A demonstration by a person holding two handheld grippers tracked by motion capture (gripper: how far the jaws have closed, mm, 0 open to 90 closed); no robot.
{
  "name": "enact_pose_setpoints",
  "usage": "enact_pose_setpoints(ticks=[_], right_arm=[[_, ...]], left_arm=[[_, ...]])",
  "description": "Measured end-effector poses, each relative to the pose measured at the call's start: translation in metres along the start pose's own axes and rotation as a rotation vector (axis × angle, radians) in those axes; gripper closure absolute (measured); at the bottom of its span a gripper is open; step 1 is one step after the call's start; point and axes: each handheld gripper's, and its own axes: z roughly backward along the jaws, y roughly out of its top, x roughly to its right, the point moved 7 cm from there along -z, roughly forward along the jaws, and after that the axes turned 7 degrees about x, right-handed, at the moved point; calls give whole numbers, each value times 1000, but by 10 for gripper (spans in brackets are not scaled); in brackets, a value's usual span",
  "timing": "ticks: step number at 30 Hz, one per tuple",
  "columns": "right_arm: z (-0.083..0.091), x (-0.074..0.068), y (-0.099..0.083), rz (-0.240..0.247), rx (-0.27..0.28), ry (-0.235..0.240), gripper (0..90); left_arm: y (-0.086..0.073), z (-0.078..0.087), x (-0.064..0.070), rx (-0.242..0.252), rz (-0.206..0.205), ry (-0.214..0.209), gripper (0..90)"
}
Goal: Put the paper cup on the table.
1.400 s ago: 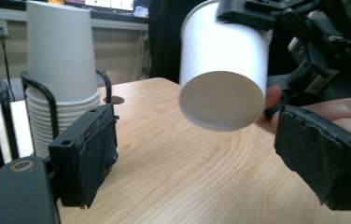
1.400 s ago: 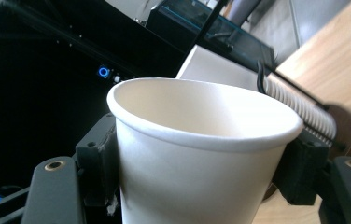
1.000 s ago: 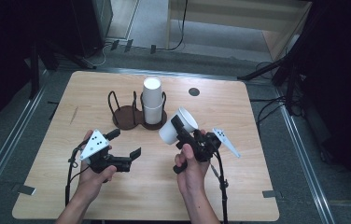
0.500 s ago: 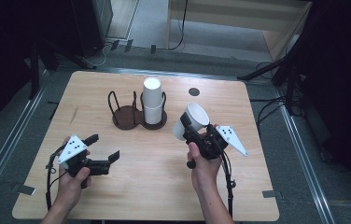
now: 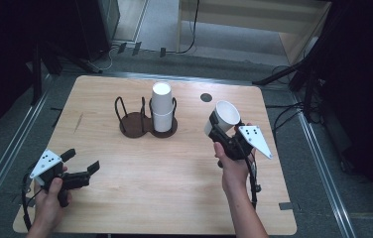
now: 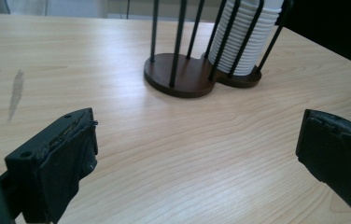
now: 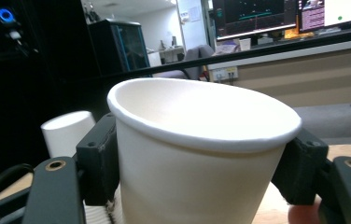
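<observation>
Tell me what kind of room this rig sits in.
Probably a lab or office workspace: lit monitors on a long desk, a wooden table on a floor with loose cables, and the right gripper holding a paper cup.

The left hand-held gripper (image 5: 82,162) hovers low, jaws spread wide; the right hand-held gripper (image 5: 213,130) is raised, clamped.

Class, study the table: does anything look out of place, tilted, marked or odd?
One paper cup is off the stack, clamped tilted in the right gripper. The holder's left bay stands empty. A faint grey smear marks the table. Nothing spilled.
</observation>
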Motion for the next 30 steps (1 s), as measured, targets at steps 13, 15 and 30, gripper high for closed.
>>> enact_pose_setpoints(ticks=[13,15,30], right_arm=[[-17,32,-14,116,-17,-44,283],[-23,39,-21,141,-24,-43,282],[-60,77,-78,303,-87,-71,288]], left_arm=[[-19,10,-35,-34,8,85,0],[-21,13,-41,-29,16,97,0],[-28,21,-62,5,49,142,0]])
